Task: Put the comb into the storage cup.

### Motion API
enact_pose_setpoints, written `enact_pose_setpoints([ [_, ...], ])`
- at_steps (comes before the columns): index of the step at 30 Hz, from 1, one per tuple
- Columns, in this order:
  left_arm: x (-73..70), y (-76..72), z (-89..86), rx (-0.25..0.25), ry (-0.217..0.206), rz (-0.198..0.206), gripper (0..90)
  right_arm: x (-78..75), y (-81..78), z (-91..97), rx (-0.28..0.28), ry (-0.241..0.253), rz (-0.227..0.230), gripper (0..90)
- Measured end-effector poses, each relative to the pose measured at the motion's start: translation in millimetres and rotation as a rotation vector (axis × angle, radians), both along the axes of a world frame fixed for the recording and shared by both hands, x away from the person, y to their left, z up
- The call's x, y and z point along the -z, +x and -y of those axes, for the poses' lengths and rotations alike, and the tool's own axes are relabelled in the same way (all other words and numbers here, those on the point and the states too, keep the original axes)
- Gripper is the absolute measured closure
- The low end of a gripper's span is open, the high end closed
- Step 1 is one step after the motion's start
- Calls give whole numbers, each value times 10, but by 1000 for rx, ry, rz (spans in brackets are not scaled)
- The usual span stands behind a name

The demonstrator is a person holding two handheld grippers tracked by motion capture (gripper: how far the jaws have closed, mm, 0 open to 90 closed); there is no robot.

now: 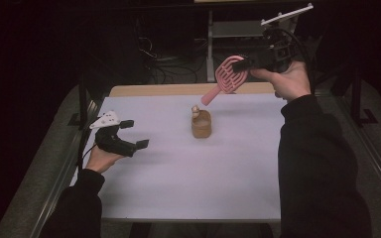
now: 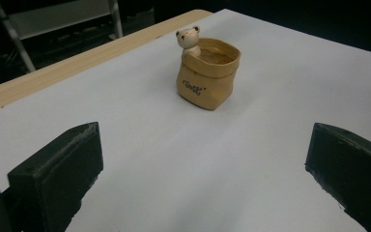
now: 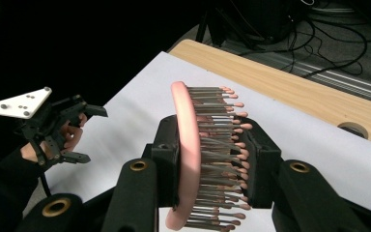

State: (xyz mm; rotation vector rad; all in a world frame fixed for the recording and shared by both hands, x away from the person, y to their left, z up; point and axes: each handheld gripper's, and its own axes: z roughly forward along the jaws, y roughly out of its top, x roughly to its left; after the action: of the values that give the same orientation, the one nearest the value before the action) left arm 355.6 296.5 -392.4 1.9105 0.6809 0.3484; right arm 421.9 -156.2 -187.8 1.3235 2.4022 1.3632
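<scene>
A tan bear pot (image 1: pixel 201 124) stands mid-table (image 1: pixel 178 173); cables (image 1: pixel 163 64) lie beyond.

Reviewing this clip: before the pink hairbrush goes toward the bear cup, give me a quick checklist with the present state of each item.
1. Right gripper clamped on the pink hairbrush head: ok.
2. Brush lifted off the table, handle pointing down toward the bear cup: ok.
3. Cup upright: ok.
4. Cup interior free of other things: ok, as the left gripper view shows it.
5. Left gripper open, apart from the cup: ok.
6. Brush grip firm enough for lowering: cannot tell.
</scene>
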Motion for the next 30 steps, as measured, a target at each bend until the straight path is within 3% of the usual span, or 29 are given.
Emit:
enact_pose_setpoints([
  [17, 154, -105, -183, -30, -16, -2, 0, 228, 61, 10, 8, -18, -48, 630],
  [30, 283, -183, -274, -54, -34, 8, 0, 381, 134, -128, -8, -41, -78, 630],
])
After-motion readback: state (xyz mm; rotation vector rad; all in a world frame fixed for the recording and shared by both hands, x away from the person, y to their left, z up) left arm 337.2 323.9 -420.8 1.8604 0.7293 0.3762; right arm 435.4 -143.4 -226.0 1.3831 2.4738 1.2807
